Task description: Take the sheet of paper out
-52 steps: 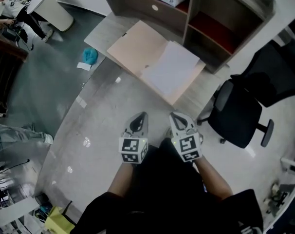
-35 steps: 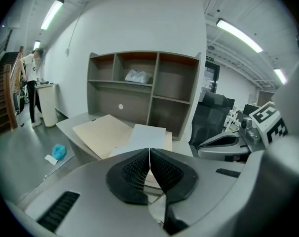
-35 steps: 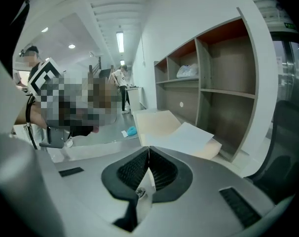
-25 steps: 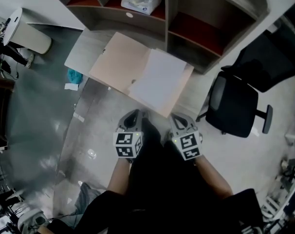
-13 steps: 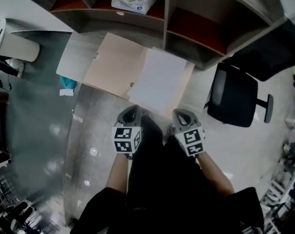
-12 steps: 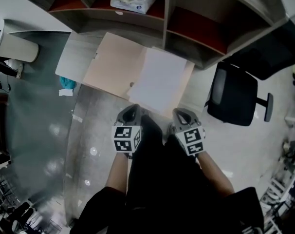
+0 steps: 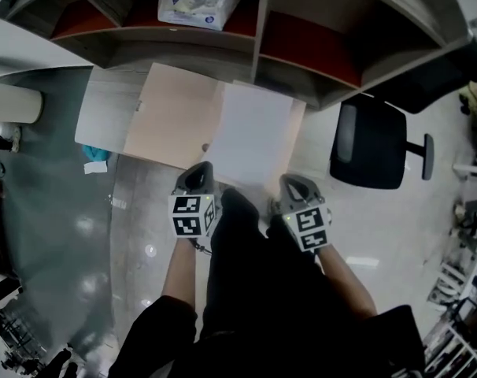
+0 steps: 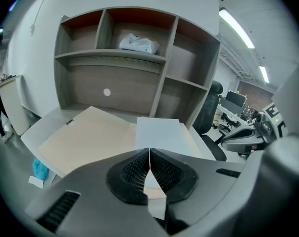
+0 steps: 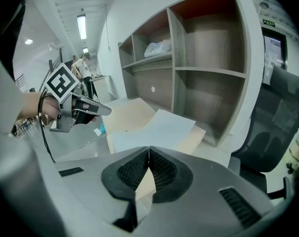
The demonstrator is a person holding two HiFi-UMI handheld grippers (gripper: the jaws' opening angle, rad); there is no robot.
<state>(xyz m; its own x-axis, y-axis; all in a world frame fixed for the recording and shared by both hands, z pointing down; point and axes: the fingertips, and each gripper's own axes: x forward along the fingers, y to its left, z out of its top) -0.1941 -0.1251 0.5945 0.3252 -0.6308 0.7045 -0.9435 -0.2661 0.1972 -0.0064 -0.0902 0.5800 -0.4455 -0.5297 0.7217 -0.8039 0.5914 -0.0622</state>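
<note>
progress: nothing out yet | sheet (image 7: 250,136) lies flat on right half of open folder (image 7: 175,116), by desk (image 7: 105,113) front edge | my left gripper (image 7: 199,173) and right gripper (image 7: 292,186): jaws clenched, empty, near that edge | todo: grasp sheet, lift it off folder

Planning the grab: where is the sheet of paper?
In the head view, the sheet of paper lies on the right half of the open beige folder, on the desk below the shelf unit.

The grey left gripper (image 7: 197,173) and grey right gripper (image 7: 290,186), jaws closed on nothing, slant downward, flanking the person's black-clothed body (image 7: 246,290).
</note>
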